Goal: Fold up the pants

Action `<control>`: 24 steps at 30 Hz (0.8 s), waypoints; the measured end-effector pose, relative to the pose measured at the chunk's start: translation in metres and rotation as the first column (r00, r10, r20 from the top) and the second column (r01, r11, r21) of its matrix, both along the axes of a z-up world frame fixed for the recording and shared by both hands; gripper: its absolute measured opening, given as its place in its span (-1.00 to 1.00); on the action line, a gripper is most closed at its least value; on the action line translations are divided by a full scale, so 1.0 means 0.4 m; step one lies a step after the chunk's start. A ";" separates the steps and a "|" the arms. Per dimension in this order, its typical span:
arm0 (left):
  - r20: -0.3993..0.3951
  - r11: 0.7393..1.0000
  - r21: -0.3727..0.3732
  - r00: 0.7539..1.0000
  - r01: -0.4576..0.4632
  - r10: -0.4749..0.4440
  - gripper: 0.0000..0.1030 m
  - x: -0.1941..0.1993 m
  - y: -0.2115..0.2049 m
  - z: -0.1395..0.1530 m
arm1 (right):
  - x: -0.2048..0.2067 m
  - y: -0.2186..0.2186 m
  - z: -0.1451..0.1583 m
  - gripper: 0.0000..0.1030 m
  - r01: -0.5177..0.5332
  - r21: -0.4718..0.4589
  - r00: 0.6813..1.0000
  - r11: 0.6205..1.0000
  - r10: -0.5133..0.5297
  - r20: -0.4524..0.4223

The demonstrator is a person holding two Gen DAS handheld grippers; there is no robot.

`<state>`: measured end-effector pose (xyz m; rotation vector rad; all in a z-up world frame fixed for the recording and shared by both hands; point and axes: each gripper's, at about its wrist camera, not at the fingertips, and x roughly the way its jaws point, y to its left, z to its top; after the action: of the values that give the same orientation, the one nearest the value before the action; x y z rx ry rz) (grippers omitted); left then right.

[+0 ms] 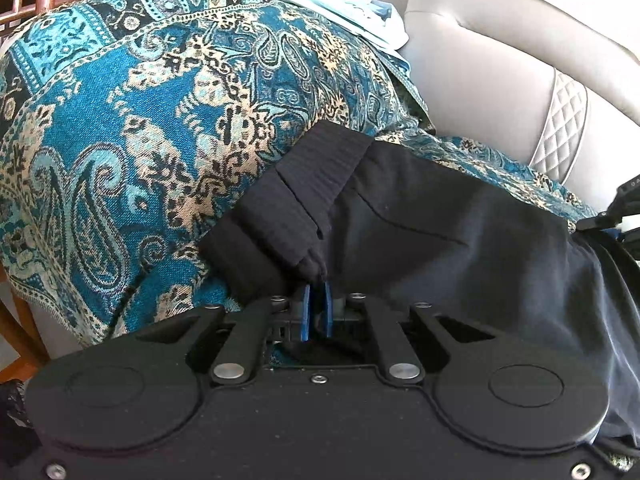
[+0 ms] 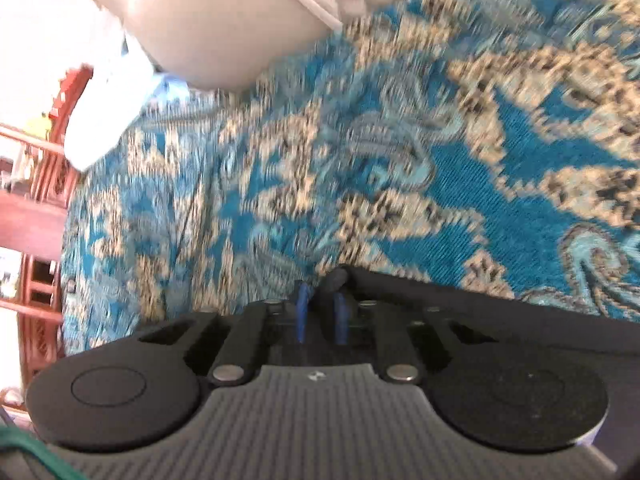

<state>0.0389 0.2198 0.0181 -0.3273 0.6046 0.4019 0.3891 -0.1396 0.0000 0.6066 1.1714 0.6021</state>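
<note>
With the left tongs [image 1: 317,292] and right tongs [image 2: 320,300] each clamped on the black cotton pants [image 1: 440,240] (lying at five o'clock on the teal paisley throw [image 1: 140,120]), a fold seems underway, calling for an even carry-over.

No text, label, brand, number or sign can be read in either view — only woven paisley ornament is seen on the throw [image 1: 160,120], and that pattern is blurred in the right wrist view.
</note>
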 end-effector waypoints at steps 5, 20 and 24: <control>0.000 1.000 0.004 1.000 0.003 -0.003 -0.82 -0.001 0.001 0.000 | -0.072 -0.142 0.035 -0.80 0.267 0.162 0.917 0.950 -0.302 0.260; 0.216 0.961 0.211 0.951 0.178 -0.223 -0.38 0.086 -0.131 0.196 | -0.394 0.013 0.042 0.23 0.114 -0.361 0.756 0.926 0.155 0.636; 0.143 0.957 0.199 0.960 0.212 -0.242 -0.32 0.268 -0.129 0.146 | -0.484 0.038 0.008 0.44 0.119 -0.426 0.693 0.897 0.232 0.682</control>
<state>0.1461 0.1682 0.0764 -0.1119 0.4325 0.2026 0.1953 -0.1244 0.0031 -0.0927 0.5255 0.5266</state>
